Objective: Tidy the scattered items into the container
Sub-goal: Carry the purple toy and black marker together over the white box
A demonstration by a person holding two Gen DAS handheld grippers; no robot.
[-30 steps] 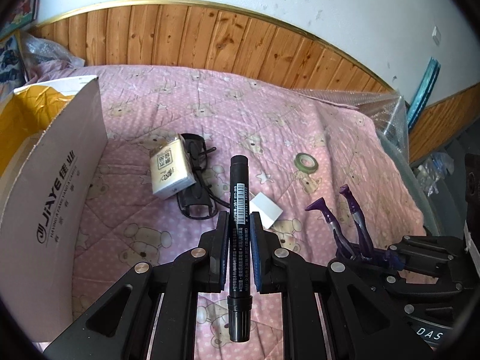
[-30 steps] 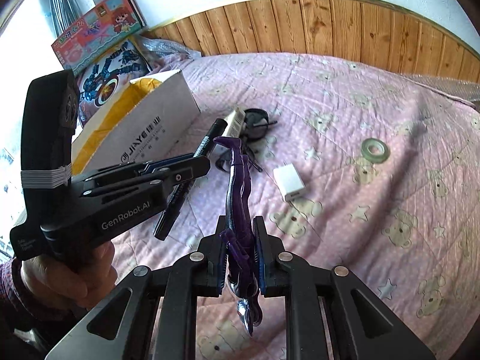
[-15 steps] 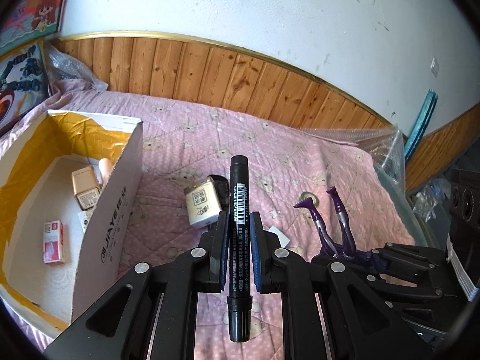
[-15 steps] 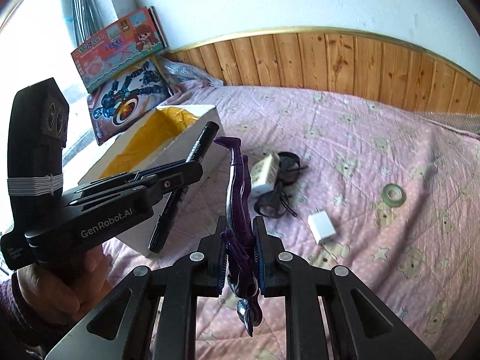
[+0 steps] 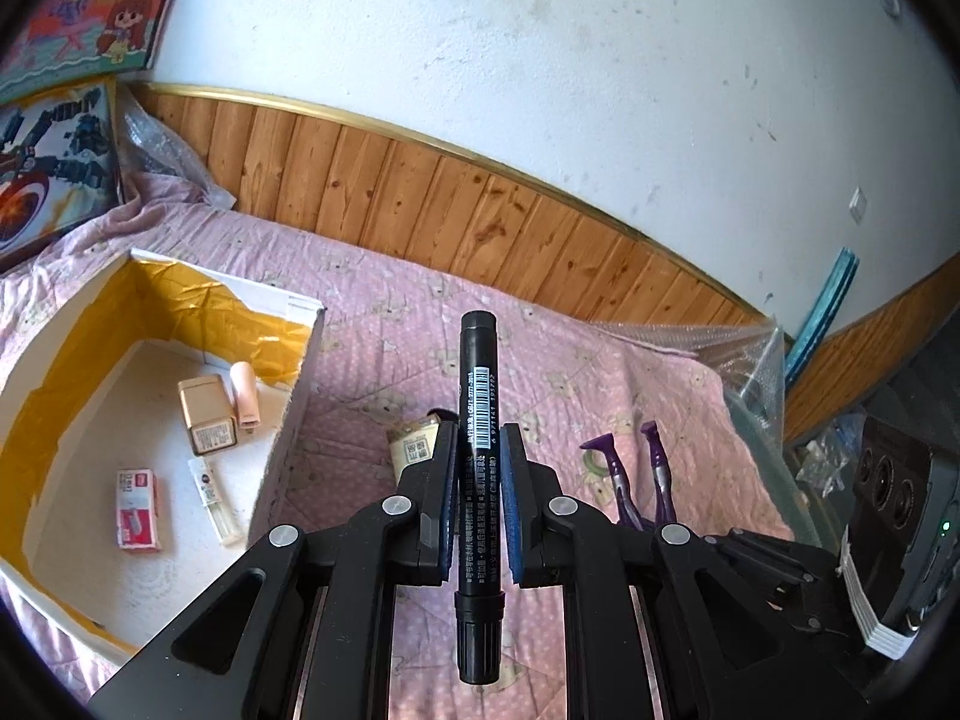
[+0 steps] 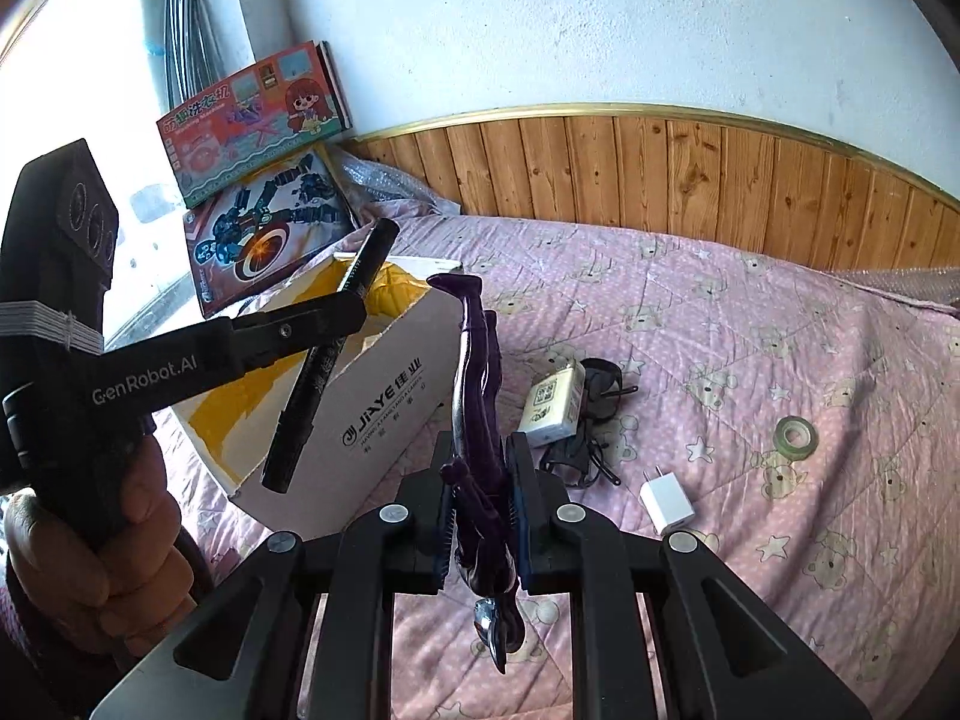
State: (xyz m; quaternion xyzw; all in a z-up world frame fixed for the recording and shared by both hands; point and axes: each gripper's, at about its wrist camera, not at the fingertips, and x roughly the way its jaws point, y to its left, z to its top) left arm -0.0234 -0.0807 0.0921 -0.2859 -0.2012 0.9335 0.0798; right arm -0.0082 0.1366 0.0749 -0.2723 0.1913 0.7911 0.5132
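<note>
My left gripper [image 5: 478, 456] is shut on a black marker [image 5: 477, 396], held in the air just right of the open white cardboard box [image 5: 288, 396] with its yellow lining. The marker also shows in the right wrist view [image 6: 327, 360], over the box [image 6: 384, 414]. My right gripper [image 6: 480, 468] is shut on a purple doll figure [image 6: 474, 372], legs pointing up, held above the bed right of the box. The doll's legs show in the left wrist view [image 5: 624, 474]. The box holds several small items [image 5: 207, 414].
On the pink bedspread [image 6: 750, 324] lie a cream charger box [image 6: 549, 402] over a black cable and plug [image 6: 600, 384], a white USB adapter [image 6: 666, 504] and a tape roll [image 6: 795, 435]. Toy boxes [image 6: 264, 180] lean against the wall behind the box.
Both grippers have risen and swung left toward the box with their items. The box's inside now shows in the left wrist view.
</note>
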